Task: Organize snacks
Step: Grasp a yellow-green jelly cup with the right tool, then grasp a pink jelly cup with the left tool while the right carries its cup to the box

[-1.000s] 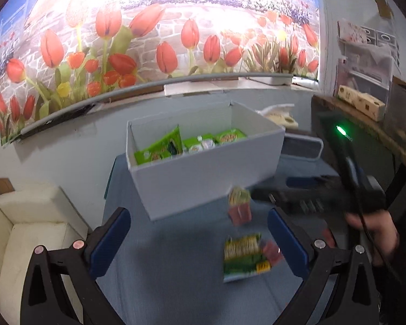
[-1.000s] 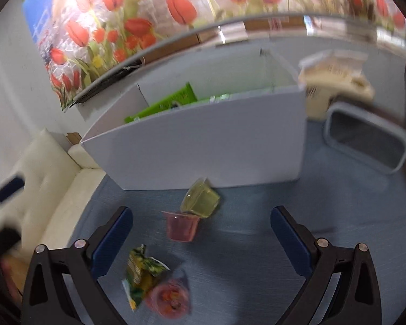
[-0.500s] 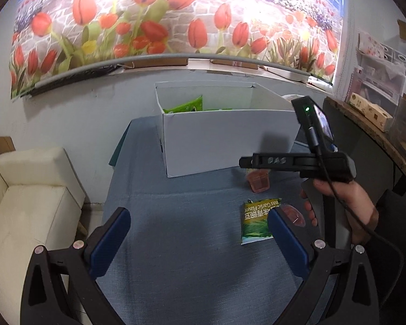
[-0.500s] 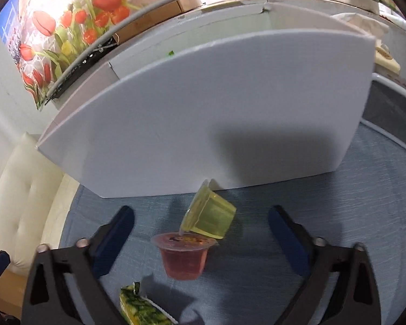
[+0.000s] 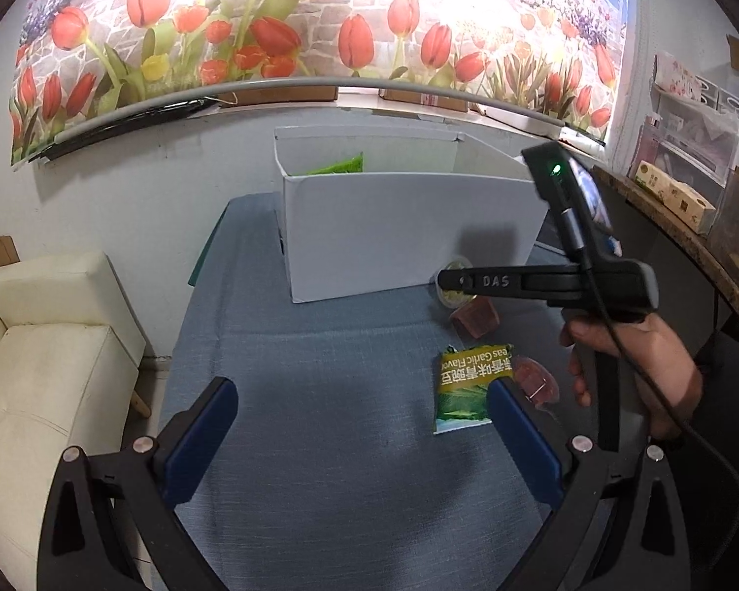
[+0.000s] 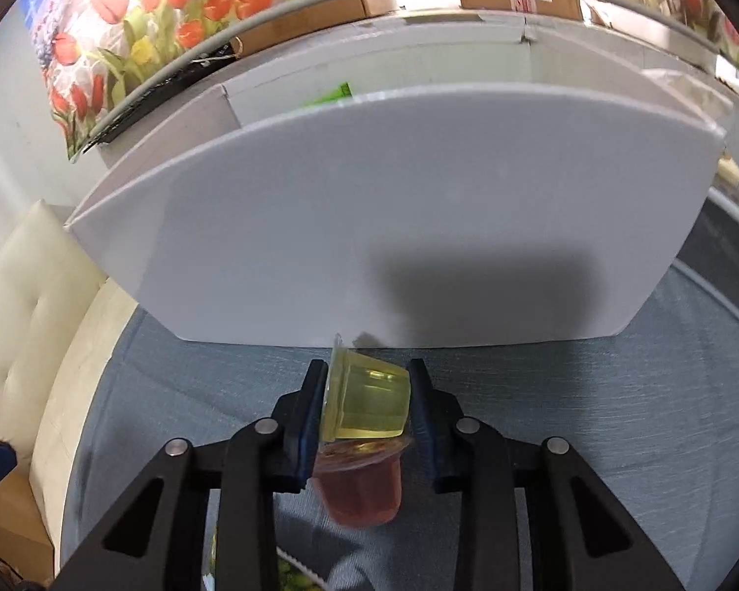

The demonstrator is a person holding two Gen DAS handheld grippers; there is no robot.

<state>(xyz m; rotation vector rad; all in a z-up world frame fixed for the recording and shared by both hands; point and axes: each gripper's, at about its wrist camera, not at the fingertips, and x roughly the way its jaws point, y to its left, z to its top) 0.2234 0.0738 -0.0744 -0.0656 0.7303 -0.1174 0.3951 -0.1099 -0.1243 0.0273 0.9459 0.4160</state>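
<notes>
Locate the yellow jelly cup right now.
In the right wrist view the yellow jelly cup lies on its side between the jaws of the right gripper, just before the white box, resting against the red jelly cup.

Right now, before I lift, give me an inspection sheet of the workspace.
Surface: blue-grey tablecloth, bare in the middle.
Job's things: white box with a green packet inside; yellow jelly cup on its side; pink jelly cup upright beneath it; green pea packet; pink wrapped snack.
Clutter: grey tray beside the box.
Grippers: right gripper has just closed on the yellow jelly cup; left gripper open, empty.
Cables: black cable across the hand.
Surroundings: tulip mural, cream sofa, wooden shelf.
</notes>
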